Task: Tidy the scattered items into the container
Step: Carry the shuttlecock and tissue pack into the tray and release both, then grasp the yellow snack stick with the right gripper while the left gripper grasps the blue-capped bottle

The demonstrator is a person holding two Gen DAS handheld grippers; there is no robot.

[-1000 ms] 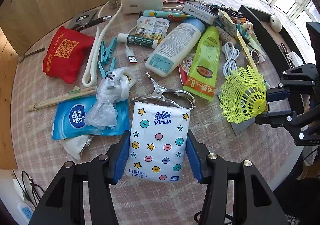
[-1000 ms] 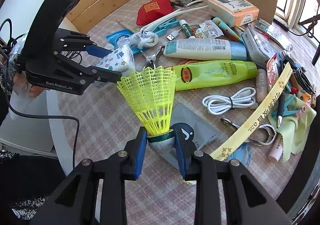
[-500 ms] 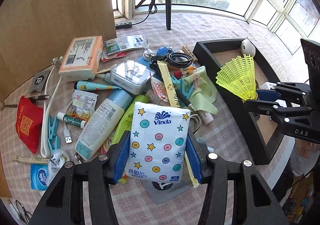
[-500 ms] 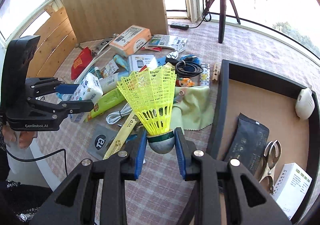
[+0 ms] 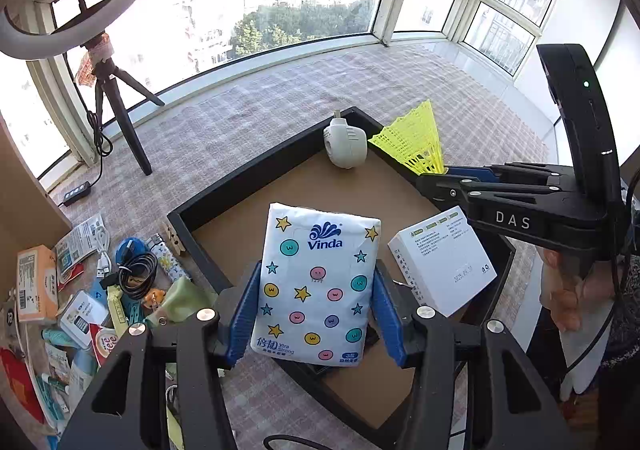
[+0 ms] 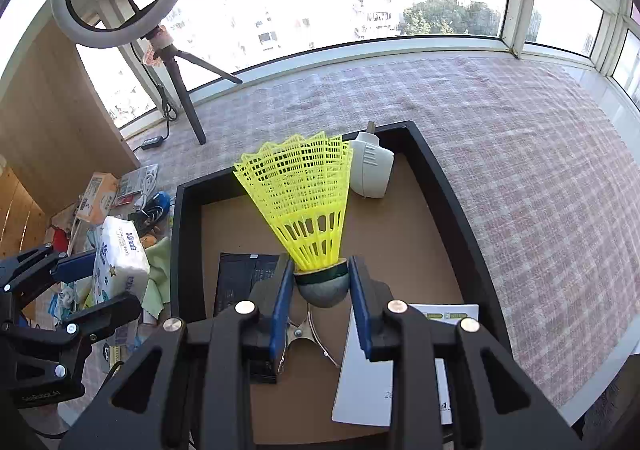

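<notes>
Carry-to-container step: a tissue pack (image 5: 316, 286) clamped in the left gripper (image 5: 316, 310) and a shuttlecock (image 6: 300, 202) pinched by the right gripper (image 6: 320, 298) are held above the tray (image 6: 436, 178), where release is judged next.

The tissue pack (image 5: 318, 284) is white, printed with a blue logo, coloured smiley dots and yellow and teal stars. The shuttlecock (image 6: 302, 202) has a neon-yellow mesh skirt, a dark green band and a grey cap. The tray (image 6: 442, 186) has black walls and a brown floor. At its 12 o'clock lies an off-white plug (image 6: 370, 170); at 5 o'clock a white box (image 5: 442, 260); at 8 o'clock a black pouch (image 6: 240, 282). The cloth (image 6: 500, 122) is pink-and-white plaid. Gripper pads (image 5: 244, 312) are blue.
</notes>
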